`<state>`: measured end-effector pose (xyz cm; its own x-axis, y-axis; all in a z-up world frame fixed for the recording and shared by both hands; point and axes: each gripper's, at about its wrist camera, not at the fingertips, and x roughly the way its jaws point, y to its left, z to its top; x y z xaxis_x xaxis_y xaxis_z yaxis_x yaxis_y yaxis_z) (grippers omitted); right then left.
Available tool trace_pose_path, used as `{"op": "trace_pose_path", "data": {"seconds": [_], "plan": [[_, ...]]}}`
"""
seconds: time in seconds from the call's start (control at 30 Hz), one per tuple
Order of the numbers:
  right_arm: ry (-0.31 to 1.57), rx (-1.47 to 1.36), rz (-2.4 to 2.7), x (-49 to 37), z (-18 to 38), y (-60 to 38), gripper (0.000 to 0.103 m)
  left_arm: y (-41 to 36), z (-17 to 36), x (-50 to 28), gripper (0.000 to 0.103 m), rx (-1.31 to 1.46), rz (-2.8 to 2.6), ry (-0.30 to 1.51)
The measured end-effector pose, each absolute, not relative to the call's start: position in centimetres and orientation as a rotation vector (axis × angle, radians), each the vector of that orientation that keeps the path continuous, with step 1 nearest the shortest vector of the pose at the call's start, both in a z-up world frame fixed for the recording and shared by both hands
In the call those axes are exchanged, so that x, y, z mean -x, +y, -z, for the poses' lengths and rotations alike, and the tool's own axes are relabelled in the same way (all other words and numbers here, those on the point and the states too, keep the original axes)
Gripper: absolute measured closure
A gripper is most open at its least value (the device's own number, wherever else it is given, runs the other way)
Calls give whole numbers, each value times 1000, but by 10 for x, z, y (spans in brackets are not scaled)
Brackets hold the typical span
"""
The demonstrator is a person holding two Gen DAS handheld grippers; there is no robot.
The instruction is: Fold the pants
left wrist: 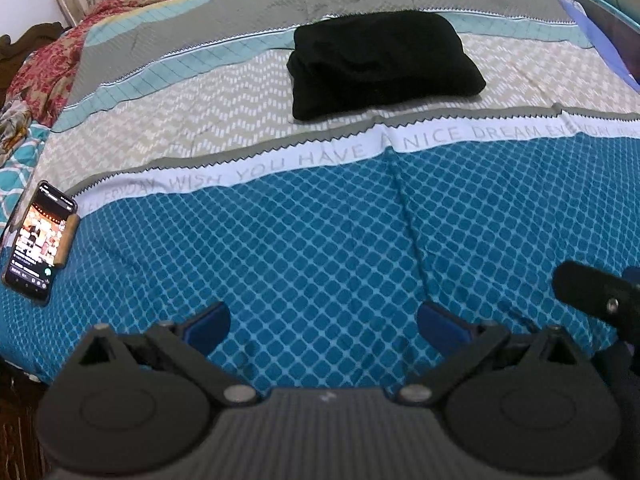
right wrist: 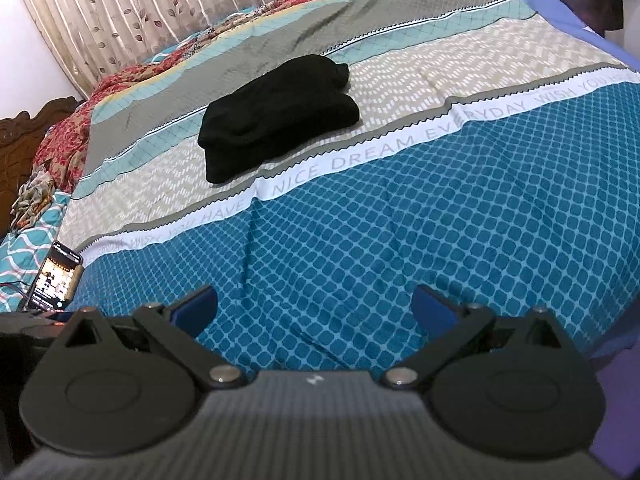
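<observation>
Already bundled, the black pants [left wrist: 380, 64] are lying soft and limp; both the left gripper [left wrist: 324, 320] and right gripper [right wrist: 314, 304] are hanging spread apart, empty, well short; best pinching an outer edge.

Black pants [left wrist: 382, 66] are lying folded into a compact, thick, roughly rectangular bundle, layers stacked, on the bed [left wrist: 320, 240]. They are sitting at about 12 o'clock, resting flat on the beige zigzag band, just beyond the lettered white stripe.
</observation>
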<state>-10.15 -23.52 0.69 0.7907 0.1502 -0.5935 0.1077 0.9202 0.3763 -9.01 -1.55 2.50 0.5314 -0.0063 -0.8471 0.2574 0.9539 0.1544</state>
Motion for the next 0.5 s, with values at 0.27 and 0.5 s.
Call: {"op": "trace_pose_path", "data": {"seconds": [0.27,0.5], "plan": [[675,-409,-17,96,-6,-235,0,-12,-12,83,0,-239,201,1083],[681,-414,-13,95,-4,-235,0,-13,-7,85,0,-246,207,1072]]}}
